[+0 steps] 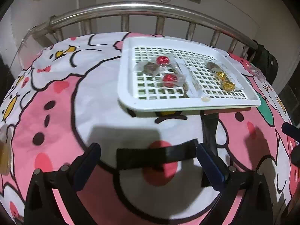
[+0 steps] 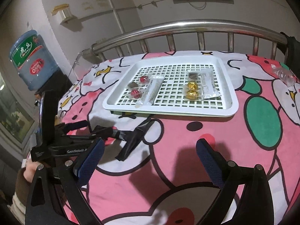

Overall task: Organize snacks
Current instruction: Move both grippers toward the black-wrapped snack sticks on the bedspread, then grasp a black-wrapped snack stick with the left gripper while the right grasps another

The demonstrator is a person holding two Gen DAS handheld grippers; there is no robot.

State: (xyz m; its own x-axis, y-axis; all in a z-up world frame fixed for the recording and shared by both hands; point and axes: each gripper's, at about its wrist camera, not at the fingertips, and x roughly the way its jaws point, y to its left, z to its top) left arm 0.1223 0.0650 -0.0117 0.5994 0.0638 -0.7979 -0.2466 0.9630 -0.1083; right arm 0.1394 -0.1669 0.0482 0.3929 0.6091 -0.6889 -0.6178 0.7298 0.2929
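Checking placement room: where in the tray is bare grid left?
In the white tray, the middle strip between the red candies and gold candies is bare, and the far grid near the rail. Both side clusters are crowded.

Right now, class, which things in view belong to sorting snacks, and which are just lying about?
Belongs to the job:
white tray
red candies
gold candies
black packet
clear wrapped snacks
left tongs
right tongs

Lying about:
water bottle
bed rail

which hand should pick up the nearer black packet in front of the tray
Left. The black packet lies right between the open fingers of the left gripper. The right gripper is open over the bedspread, off to the side.
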